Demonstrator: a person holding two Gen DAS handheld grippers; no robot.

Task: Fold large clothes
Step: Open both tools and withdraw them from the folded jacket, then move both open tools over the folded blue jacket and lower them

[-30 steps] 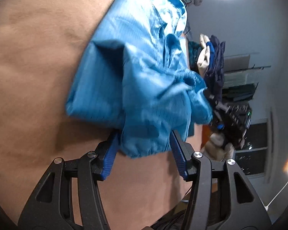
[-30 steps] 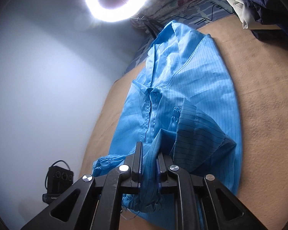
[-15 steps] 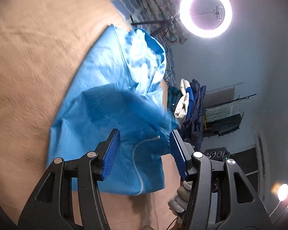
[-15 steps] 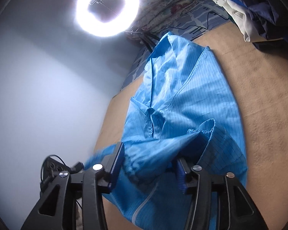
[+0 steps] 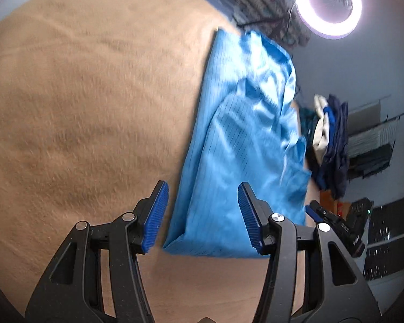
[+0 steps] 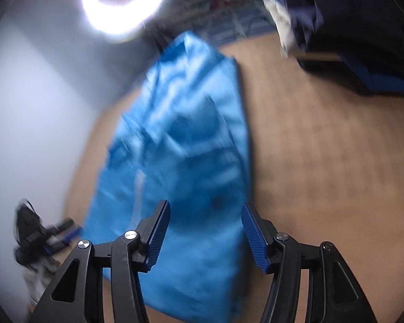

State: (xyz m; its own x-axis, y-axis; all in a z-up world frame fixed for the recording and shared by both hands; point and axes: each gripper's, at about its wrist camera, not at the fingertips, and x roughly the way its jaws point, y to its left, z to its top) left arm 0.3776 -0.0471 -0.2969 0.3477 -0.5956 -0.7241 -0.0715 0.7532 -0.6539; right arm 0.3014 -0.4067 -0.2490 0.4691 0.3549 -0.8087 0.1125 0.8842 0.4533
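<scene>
Both grippers, left gripper [image 5: 203, 215] and right gripper [image 6: 206, 235], are released above the thin, limp, slippery shirt [image 5: 245, 145]; its hem corners are best pinched.

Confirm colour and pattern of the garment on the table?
Bright blue garment with thin dark pinstripes; clearest in left wrist view.

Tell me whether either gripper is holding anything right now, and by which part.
Nothing is held. The left gripper and right gripper have open jaws above the folded bright blue garment.

left hand-held gripper [image 5: 203, 215]: parted, empty, angled down | right hand-held gripper [image 6: 206, 232]: just opened, empty, angled down
</scene>
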